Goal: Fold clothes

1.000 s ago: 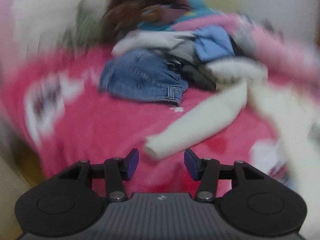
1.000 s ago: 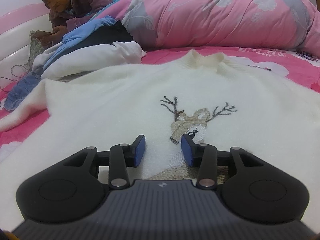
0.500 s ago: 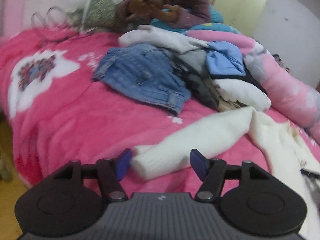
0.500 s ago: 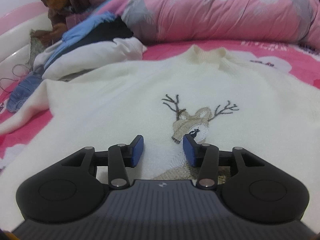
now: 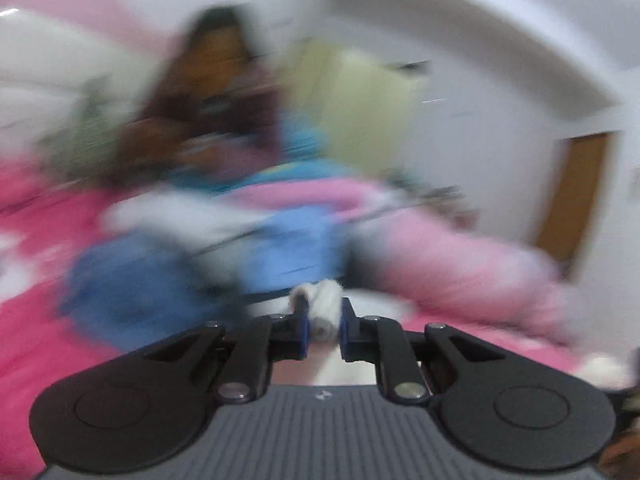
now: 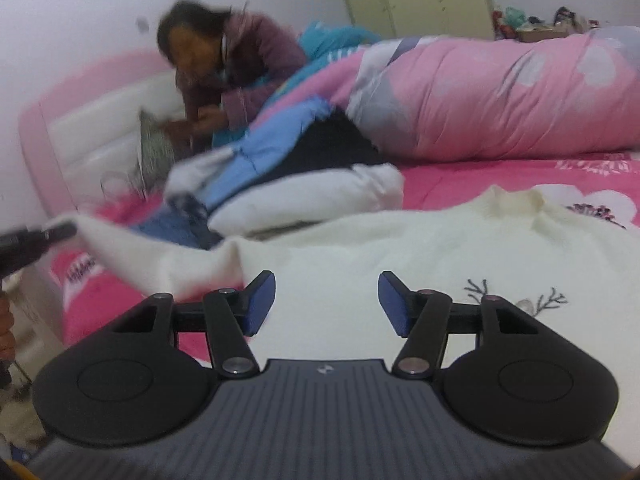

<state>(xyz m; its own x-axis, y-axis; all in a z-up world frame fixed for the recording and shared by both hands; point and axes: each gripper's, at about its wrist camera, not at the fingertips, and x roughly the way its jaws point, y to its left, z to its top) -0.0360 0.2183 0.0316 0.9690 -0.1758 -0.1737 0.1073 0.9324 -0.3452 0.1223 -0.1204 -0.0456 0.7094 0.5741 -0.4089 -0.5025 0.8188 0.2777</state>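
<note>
White sweater (image 6: 400, 264): cream knit with a stitched deer motif (image 6: 520, 304), spread face-up on the bed, collar toward the rolled quilt, hem nearest the right gripper. Body lies flat; long axis runs hem to collar, away from the onlooker's side of the bed.

Bed (image 6: 480, 184): bright pink floral cover, padded headboard at far left. Bears everything listed here.

Pink quilt (image 6: 500, 92): rolled into a long bolster along the far edge, behind the collar.

Clothes pile (image 6: 296, 168): unfolded garments, blue, black, white and denim, heaped just beyond the sweater's left shoulder.

Seated person (image 6: 224, 56): at the headboard, leaning over something; blurred.

Sleeve (image 6: 132, 252): the sweater's left sleeve, lifted off the cover and drawn out to the left, away from the body. Its cuff (image 5: 320, 308) sits between the left gripper's blue pads.

Left gripper (image 5: 322, 328): jaws closing, pads pressed on the cuff; the left wrist view is heavily smeared.

Right gripper (image 6: 326, 304): jaws opening, nothing between them, poised above the sweater's lower front, not touching that I can tell.

Governing relation: the sleeve stretches outward from the shoulder, so the fold, as I judge it, runs inward across the chest toward the deer. The left hand is nearer, already on the cuff.
</note>
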